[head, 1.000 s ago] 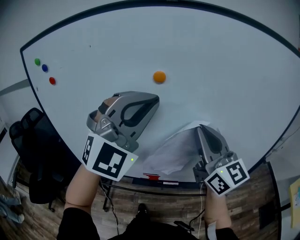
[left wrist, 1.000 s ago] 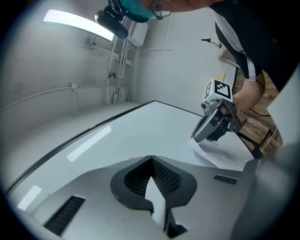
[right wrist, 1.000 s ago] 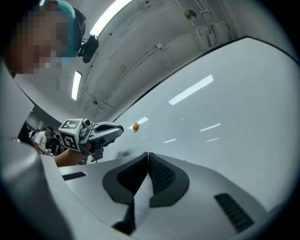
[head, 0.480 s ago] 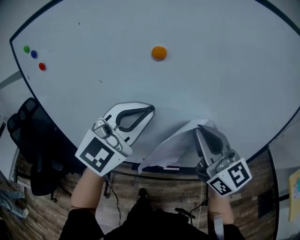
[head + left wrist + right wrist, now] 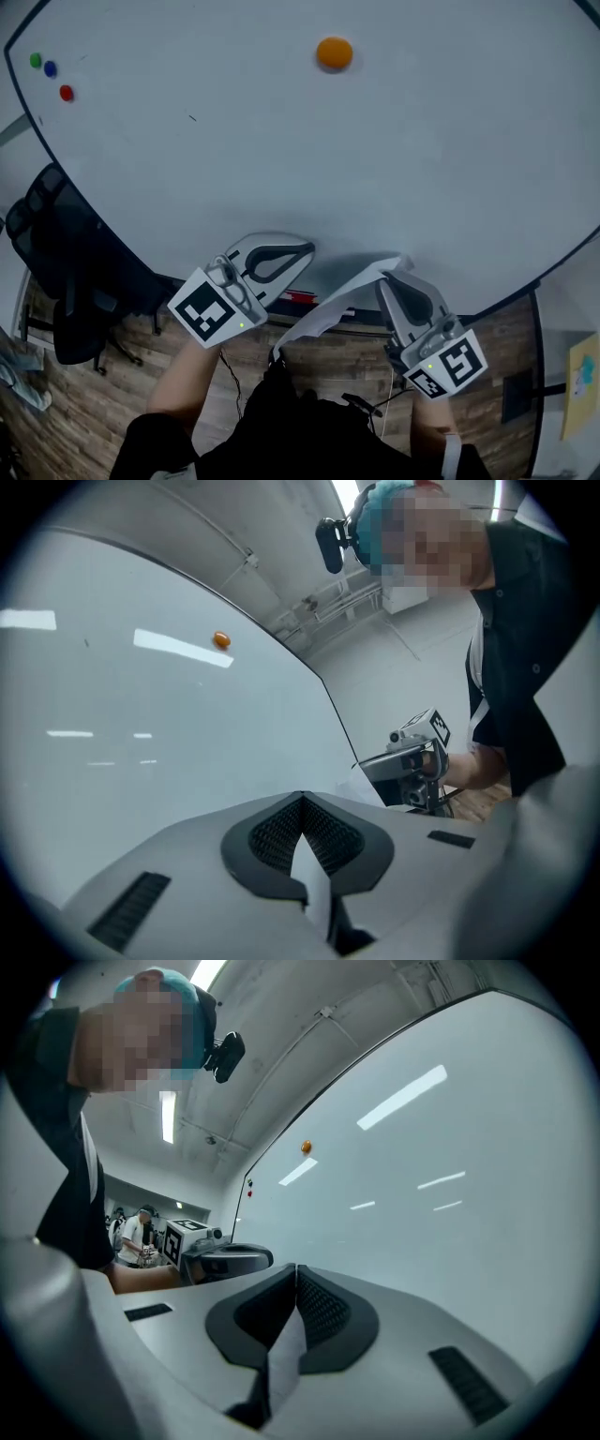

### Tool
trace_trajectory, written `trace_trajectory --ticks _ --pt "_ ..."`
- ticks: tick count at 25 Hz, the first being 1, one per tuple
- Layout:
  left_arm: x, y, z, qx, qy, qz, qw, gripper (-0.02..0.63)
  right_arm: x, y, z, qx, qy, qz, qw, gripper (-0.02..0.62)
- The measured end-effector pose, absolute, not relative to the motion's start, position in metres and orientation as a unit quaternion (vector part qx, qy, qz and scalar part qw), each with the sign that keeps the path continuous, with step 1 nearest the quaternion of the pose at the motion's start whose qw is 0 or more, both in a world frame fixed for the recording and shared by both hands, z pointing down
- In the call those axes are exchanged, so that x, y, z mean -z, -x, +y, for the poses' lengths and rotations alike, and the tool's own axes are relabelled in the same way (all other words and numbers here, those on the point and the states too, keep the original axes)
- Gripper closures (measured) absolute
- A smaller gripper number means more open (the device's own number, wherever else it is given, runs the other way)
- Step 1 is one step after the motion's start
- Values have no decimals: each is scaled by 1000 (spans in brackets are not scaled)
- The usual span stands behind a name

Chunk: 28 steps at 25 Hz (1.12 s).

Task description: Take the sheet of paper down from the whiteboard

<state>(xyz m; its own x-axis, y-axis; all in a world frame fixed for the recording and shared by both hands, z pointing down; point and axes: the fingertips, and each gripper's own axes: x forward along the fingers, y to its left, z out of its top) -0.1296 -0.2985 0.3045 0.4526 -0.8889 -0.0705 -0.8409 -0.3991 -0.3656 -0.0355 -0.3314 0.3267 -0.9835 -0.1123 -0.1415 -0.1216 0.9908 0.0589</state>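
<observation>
The sheet of paper (image 5: 345, 291) is white and creased, off the whiteboard (image 5: 281, 150) and pinched at its upper end between the fingers of the right gripper (image 5: 389, 280). It slopes down to the left across the board's lower edge, and its free end hangs loose.

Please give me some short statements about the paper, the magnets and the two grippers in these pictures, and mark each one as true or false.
1. The orange magnet pins the sheet of paper to the whiteboard. False: the magnet sits alone high on the board, and the sheet hangs low, near the board's bottom edge.
2. The right gripper has its fingers shut on the sheet of paper. True.
3. A green magnet, a blue magnet and a red magnet sit close together near the board's left edge. True.
4. The left gripper has its fingers wide open. False: its fingers are together.
</observation>
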Motion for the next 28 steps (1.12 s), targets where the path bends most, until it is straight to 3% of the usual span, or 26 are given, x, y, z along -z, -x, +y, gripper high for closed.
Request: trace_trajectory --ticks 17,28 --pt "-443 111 -270 -25 865 502 -6 595 -471 26 -295 48 34 998 -18 575" --pt "-519 89 -240 -43 866 494 -67 595 -528 11 -279 81 12 997 -12 575"
